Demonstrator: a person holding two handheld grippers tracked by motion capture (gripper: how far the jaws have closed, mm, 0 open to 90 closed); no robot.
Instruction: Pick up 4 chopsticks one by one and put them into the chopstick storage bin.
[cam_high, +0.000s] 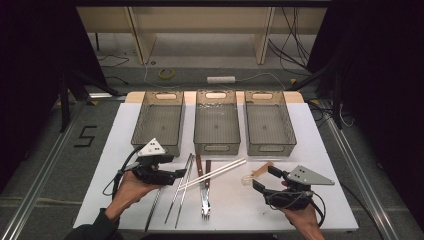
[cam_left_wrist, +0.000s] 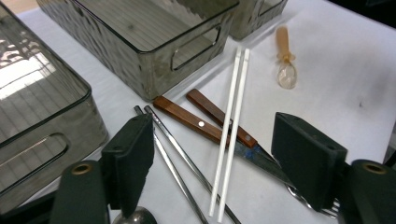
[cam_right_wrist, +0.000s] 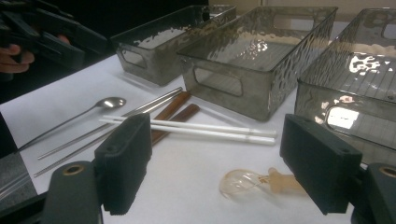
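Surface: white table on a dark floor, cables and pale shelving legs behind it.

Containers: three smoked clear bins in a row along the far edge, all bare inside.

Cutlery, loose, near centre:
- metal chopsticks, one pair, lying front to back, just beside the left gripper. Judged stiff, thin, smooth and apt to slip or roll; best pinched across both rods near mid-length.
- white chopsticks, one pair, laid slantwise over the wooden handles. Judged light and rigid.
- wooden-handled knife and fork, side by side, heavier at the metal end.
- long metal spoon, at the front left.
- clear small spoon with tan handle, just ahead of the right gripper; judged light, possibly brittle.

Left gripper: jaws parted fairly wide, nothing between the pads; metal chopsticks lie below and ahead.

Right gripper: jaws wide, holding nothing, clear small spoon near the right jaw, not touching.
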